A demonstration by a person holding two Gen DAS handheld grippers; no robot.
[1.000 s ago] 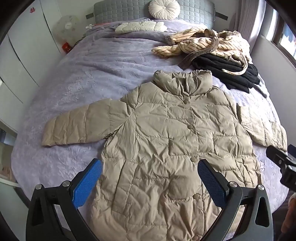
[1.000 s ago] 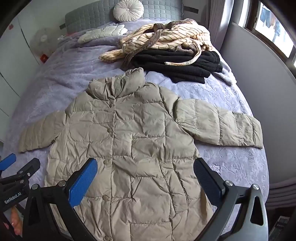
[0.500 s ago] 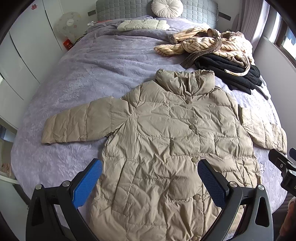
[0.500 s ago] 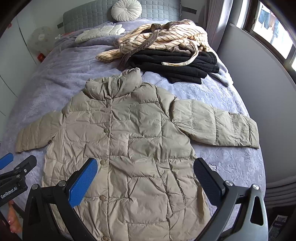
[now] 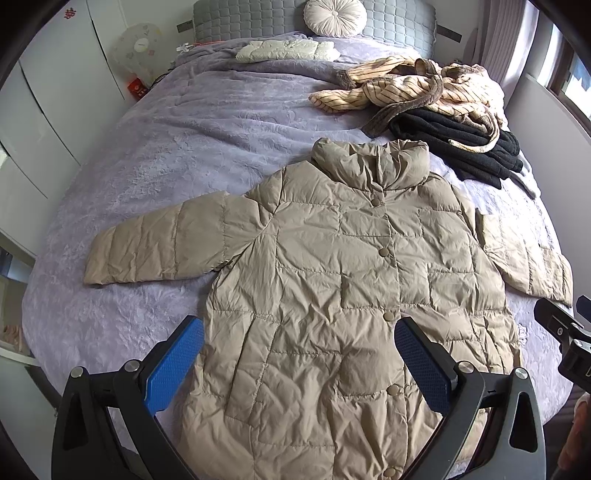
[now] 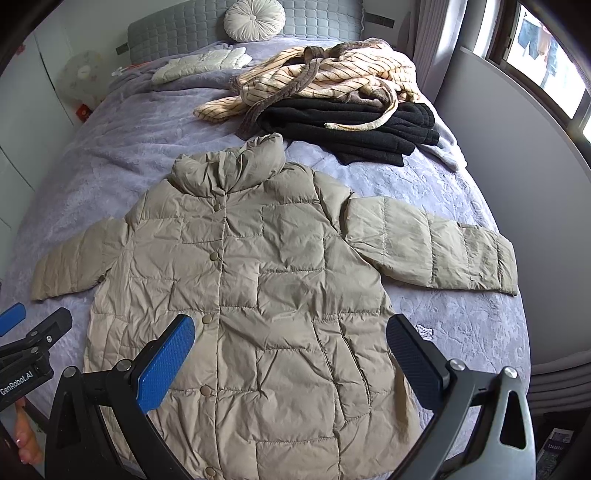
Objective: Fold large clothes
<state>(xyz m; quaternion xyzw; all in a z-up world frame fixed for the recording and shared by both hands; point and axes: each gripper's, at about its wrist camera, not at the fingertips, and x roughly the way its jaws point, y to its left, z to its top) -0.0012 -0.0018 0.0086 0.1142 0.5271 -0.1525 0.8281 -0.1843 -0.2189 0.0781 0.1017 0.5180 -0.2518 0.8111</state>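
Note:
A beige quilted puffer coat [image 5: 332, 280] [image 6: 258, 280] lies flat and buttoned on the purple bedspread, collar toward the headboard, both sleeves spread sideways. My left gripper [image 5: 299, 365] hovers open above the coat's lower hem area, nothing between its blue pads. My right gripper [image 6: 291, 362] also hangs open over the lower front of the coat, holding nothing. The coat's left sleeve [image 5: 155, 247] and right sleeve [image 6: 436, 251] rest on the bed. Each gripper shows at the edge of the other's view.
A striped cream robe [image 6: 325, 81] lies on a folded black garment [image 6: 351, 125] at the far right of the bed. A white folded item [image 5: 284, 51] and round cushion [image 5: 334, 16] sit near the grey headboard. White wardrobes stand left, a wall and window right.
Both grippers have drifted slightly, so the coat sits a little lower and nearer in view. Jaws stay open. The coat itself has not moved.

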